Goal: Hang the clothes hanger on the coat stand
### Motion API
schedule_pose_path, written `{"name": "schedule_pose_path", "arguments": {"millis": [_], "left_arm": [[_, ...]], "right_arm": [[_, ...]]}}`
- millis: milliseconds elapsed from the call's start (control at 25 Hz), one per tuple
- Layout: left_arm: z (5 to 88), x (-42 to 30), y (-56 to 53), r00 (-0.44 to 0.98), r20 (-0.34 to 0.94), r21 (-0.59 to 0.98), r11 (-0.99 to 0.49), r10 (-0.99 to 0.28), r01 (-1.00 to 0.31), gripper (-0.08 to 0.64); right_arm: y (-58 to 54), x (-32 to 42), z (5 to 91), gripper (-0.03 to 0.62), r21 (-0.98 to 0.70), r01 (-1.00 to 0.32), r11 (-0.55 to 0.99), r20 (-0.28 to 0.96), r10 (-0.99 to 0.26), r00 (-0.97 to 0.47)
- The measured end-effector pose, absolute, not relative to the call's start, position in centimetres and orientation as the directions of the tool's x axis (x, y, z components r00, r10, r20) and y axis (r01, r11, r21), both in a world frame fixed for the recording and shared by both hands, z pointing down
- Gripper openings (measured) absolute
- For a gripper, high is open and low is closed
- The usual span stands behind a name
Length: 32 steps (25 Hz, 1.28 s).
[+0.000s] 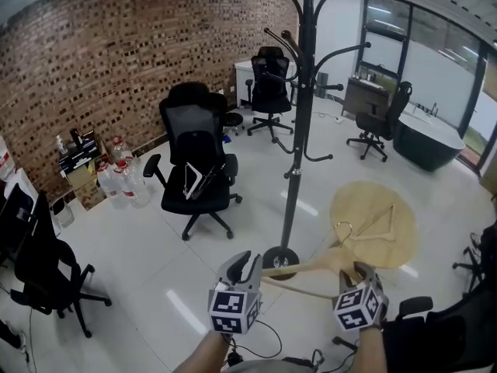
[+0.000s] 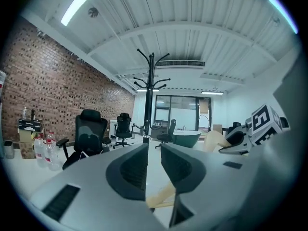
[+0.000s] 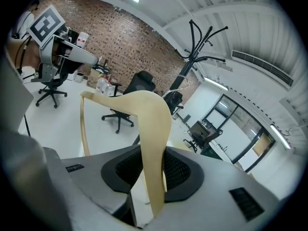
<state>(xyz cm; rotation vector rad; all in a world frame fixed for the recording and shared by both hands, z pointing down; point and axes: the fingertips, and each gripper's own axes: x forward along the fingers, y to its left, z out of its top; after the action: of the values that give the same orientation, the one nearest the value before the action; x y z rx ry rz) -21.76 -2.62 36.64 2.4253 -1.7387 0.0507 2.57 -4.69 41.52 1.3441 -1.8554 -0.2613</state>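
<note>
A light wooden clothes hanger (image 1: 309,267) with a metal hook (image 1: 342,228) lies level, low in front of me. My right gripper (image 1: 351,272) is shut on its middle. In the right gripper view the hanger (image 3: 154,124) rises between the pads and curves left. My left gripper (image 1: 247,262) hovers at the hanger's left end, jaws a little apart with nothing between them. In the left gripper view the left gripper (image 2: 154,150) shows floor through its gap and the hanger (image 2: 162,196) below. The black coat stand (image 1: 295,169) rises just beyond both grippers, its base (image 1: 280,259) close to them.
Black office chairs stand at the left (image 1: 194,169), the near left (image 1: 43,263) and the back (image 1: 270,92). A round wooden table (image 1: 384,220) is right of the stand. Water bottles (image 1: 124,181) sit by the brick wall. A dark tub (image 1: 427,142) is far right.
</note>
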Motion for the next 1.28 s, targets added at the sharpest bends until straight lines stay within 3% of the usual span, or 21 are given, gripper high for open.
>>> {"name": "schedule_pose_path", "arguments": {"millis": [160,320,1000,1280], "left_arm": [[36.3,-30.4,-3.0,0.303,0.115,0.123,-0.289,-0.946,-0.949,0.094],[37.3,-34.6,-5.8,0.291,0.123,0.148,-0.272,-0.949,-0.951,0.094],[35.5,-40.8,-32.6,0.169,0.149,0.037,-0.165,-0.974,-0.986,0.085],[36.6,-46.0,-42.6,0.246,0.143,0.042,-0.242,-0.959,-0.969,0.081]], "right_arm": [[-5.6,-6.1,41.5,0.098,0.59,-0.682,0.431,0.508,-0.856,-0.102],[-9.1,-10.6,41.7,0.098,0.596,-0.671,0.441,0.513,-0.852,-0.105],[-38.5,-16.5,42.0,0.098,0.521,-0.708,0.477,0.522,-0.834,-0.178],[-47.2,-20.8,44.6,0.098,0.508,-0.742,0.438,0.575,-0.814,-0.087]]}}
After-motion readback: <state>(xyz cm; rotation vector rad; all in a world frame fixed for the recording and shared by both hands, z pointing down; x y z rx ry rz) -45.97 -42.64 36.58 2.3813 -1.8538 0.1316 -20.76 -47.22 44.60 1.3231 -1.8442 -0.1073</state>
